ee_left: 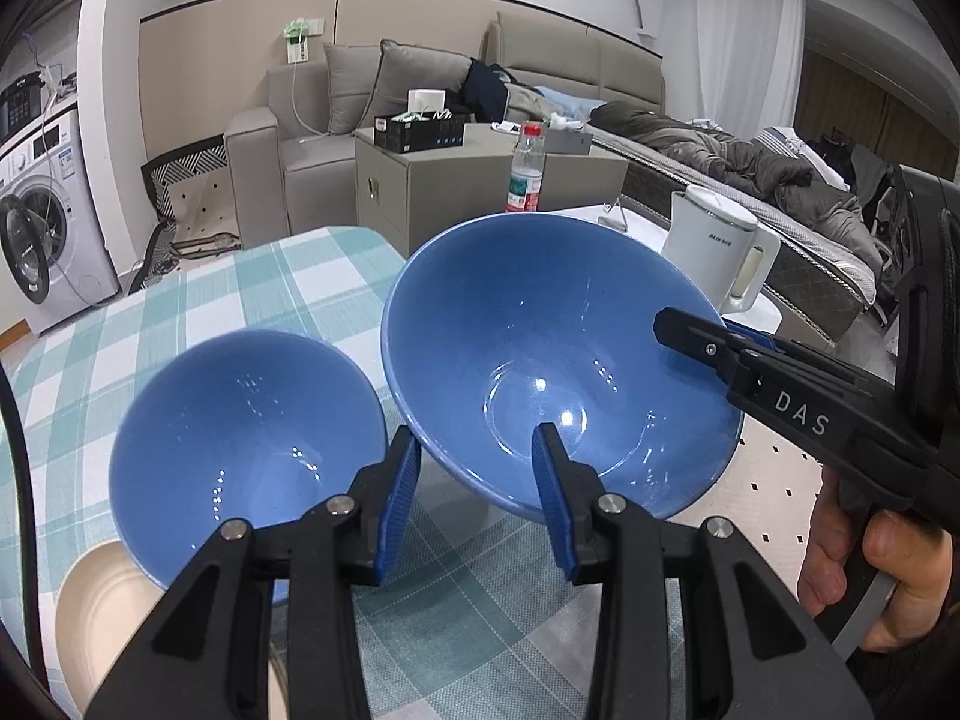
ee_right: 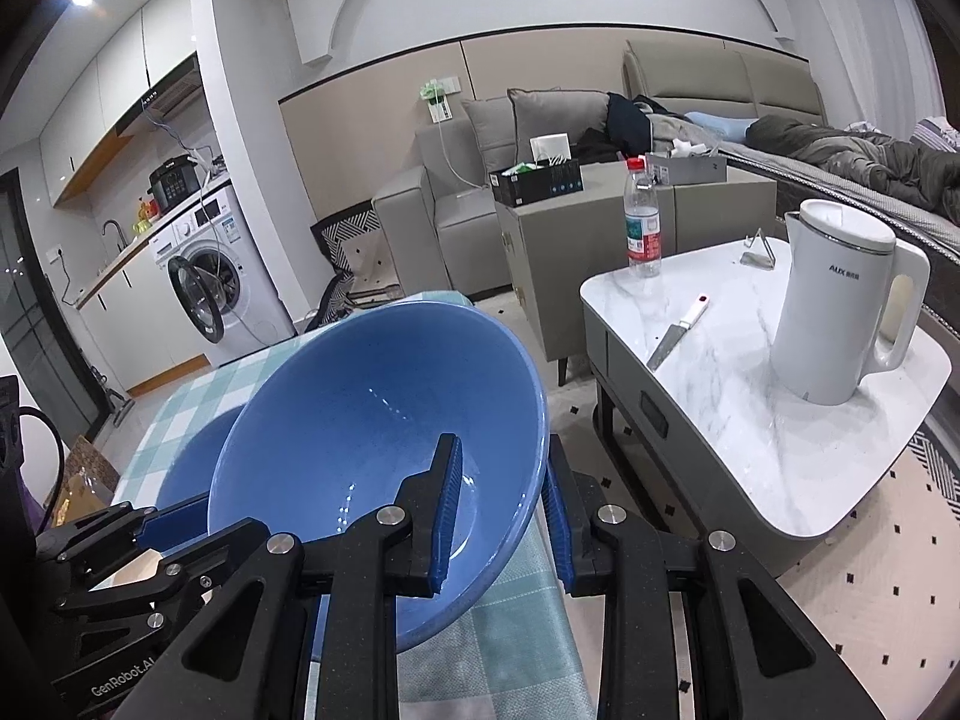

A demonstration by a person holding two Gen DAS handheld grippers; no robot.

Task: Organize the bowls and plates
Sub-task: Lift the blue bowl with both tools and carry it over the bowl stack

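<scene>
A large blue bowl [ee_left: 540, 330] [ee_right: 372, 420] hangs tilted above the checked tablecloth [ee_left: 240, 288], its inside facing both cameras. My left gripper [ee_left: 477, 462] [ee_right: 180, 540] is shut on its near rim, one pad inside and one under the wall. Across the bowl, my right gripper [ee_left: 696, 330] [ee_right: 501, 456] is shut on the right rim, one blue pad inside and one outside. A smaller blue bowl [ee_left: 240, 432] [ee_right: 192, 462] lies lower left of the big one, untouched. Its near edge overlaps a cream plate [ee_left: 90, 612] [ee_right: 135, 570].
A marble-topped side table [ee_right: 750, 450] stands to the right with a white kettle [ee_right: 840, 300] [ee_left: 714, 246], a water bottle [ee_right: 642, 222] [ee_left: 527, 168] and a knife [ee_right: 678, 330]. A person's hand [ee_left: 870, 570] holds the right gripper's handle. A sofa, a cabinet and a washing machine stand behind.
</scene>
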